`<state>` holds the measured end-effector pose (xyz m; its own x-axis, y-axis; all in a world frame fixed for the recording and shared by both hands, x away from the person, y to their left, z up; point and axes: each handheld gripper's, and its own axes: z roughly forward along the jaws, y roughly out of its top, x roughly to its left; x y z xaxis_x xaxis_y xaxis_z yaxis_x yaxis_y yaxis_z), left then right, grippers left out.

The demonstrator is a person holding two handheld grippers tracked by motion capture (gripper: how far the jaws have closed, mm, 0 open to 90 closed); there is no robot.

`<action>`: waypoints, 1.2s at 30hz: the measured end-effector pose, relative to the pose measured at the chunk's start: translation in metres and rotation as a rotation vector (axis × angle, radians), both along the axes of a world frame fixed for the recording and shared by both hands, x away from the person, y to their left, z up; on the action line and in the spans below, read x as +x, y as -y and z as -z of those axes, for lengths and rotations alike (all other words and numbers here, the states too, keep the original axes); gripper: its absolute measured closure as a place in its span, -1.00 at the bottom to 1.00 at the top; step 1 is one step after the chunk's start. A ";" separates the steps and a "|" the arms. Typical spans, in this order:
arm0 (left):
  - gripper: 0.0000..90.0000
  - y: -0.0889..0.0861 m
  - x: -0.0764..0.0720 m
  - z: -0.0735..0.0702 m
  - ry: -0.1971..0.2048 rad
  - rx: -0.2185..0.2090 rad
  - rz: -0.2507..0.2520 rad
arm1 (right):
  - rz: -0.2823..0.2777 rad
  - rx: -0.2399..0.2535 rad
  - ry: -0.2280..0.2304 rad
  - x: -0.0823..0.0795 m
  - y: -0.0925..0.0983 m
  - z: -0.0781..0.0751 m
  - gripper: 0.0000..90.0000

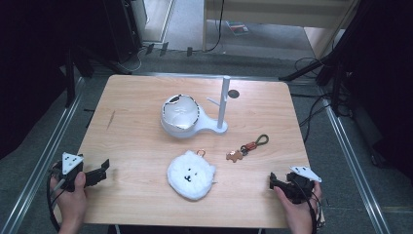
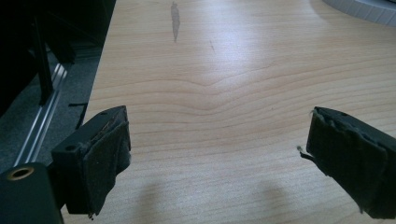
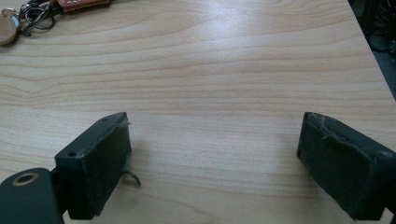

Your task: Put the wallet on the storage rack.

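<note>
A white fluffy animal-face pouch (image 1: 190, 175) lies near the front middle of the wooden table (image 1: 136, 97). To its right lies a keychain (image 1: 247, 146) with a brown charm, red strap and dark green loop; part of the keychain (image 3: 32, 11) shows at the top left of the right gripper view. A white stand (image 1: 223, 105) with a peg rises from a base holding a shiny dome (image 1: 180, 114). My left gripper (image 1: 100, 170) rests at the front left, open over bare wood (image 2: 219, 135). My right gripper (image 1: 273, 181) sits at the front right, open with nothing between its pads (image 3: 100, 163).
Metal rails (image 1: 44, 156) run along both sides of the table. Cables and dark stand legs lie on the floor beyond the far edge. The table's left edge (image 2: 95, 84) is close to my left gripper, its right edge (image 3: 369, 51) close to my right gripper.
</note>
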<state>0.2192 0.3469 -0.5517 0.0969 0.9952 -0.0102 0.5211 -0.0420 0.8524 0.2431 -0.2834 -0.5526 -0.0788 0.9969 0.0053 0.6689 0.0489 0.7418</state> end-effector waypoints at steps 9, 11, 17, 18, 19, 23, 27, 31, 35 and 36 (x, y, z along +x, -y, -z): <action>-0.84 -0.006 -0.002 0.000 0.004 -0.060 0.001 | 0.001 0.000 0.003 -0.002 0.000 0.000 -0.73; -0.85 -0.005 -0.002 0.000 0.007 -0.054 0.004 | 0.000 0.001 0.004 -0.002 0.000 0.000 -0.73; -0.85 -0.005 -0.004 0.000 0.020 -0.062 0.015 | 0.039 0.007 0.008 -0.002 0.001 -0.002 -0.68; -0.84 -0.006 -0.005 0.000 0.024 -0.063 0.021 | 0.039 0.006 0.013 -0.002 0.001 -0.003 -0.68; -0.85 -0.006 -0.006 0.000 0.029 -0.067 0.026 | 0.039 0.010 0.025 -0.002 0.002 -0.005 -0.67; -0.85 -0.008 -0.009 0.000 0.038 -0.081 0.027 | 0.021 0.031 0.088 -0.005 -0.003 -0.021 -0.64; -0.85 -0.008 -0.009 0.000 0.042 -0.084 0.024 | 0.001 0.023 0.134 -0.007 -0.008 -0.031 -0.60; -0.85 -0.007 -0.009 0.000 0.037 -0.075 0.029 | -0.014 0.014 0.159 -0.011 -0.014 -0.043 -0.60; -0.85 -0.008 -0.008 0.000 0.037 -0.074 0.029 | -0.052 0.021 0.154 -0.013 -0.020 -0.051 -0.60; -0.85 -0.008 -0.008 0.000 0.036 -0.073 0.030 | -0.052 0.021 0.154 -0.013 -0.020 -0.051 -0.60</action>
